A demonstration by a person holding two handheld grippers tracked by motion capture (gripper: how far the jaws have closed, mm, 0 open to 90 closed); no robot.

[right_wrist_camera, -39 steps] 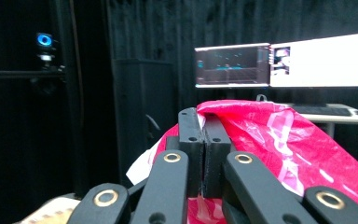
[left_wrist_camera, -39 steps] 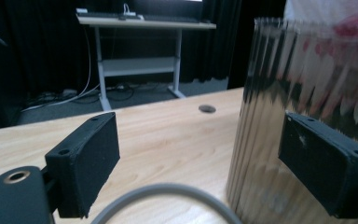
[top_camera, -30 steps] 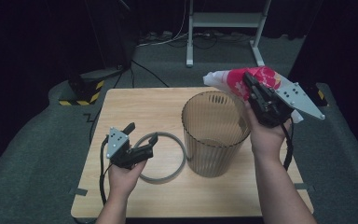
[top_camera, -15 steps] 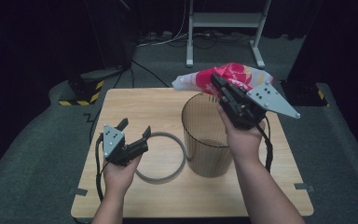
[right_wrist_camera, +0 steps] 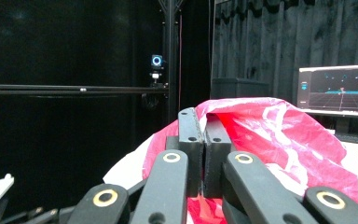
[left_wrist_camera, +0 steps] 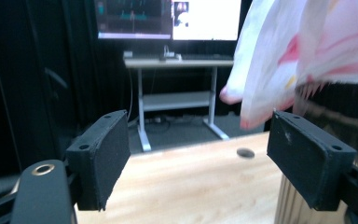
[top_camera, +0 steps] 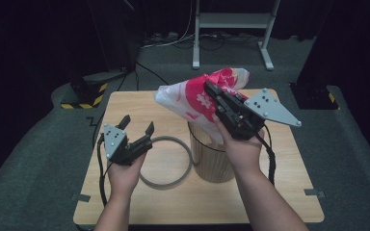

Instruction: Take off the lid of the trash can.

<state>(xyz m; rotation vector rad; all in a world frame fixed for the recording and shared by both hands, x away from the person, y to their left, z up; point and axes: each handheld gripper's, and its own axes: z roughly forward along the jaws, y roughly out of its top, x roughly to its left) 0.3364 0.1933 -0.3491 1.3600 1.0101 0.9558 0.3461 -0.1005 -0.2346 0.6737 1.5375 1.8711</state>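
My right claw (top_camera: pixel 212 90) is clamped on a red-and-white plastic bag (top_camera: pixel 192 98); in the right gripper view its two pads sit pressed together with a thin fold of the bag (right_wrist_camera: pixel 279 135) pinched between them. I hold the bag in the air above the mouth of a tall ribbed bin (top_camera: pixel 214 156), with the bag's loose end reaching out to the left of it. The bin stands upright on the wooden desk (top_camera: pixel 289 192), right of centre. My left claw (top_camera: pixel 137 126) has its jaws spread wide with nothing between them, though they have just been closing a little. It hovers over the left part of the desk, above the near edge of a grey ring (top_camera: pixel 166 180) lying flat just beside the bin.
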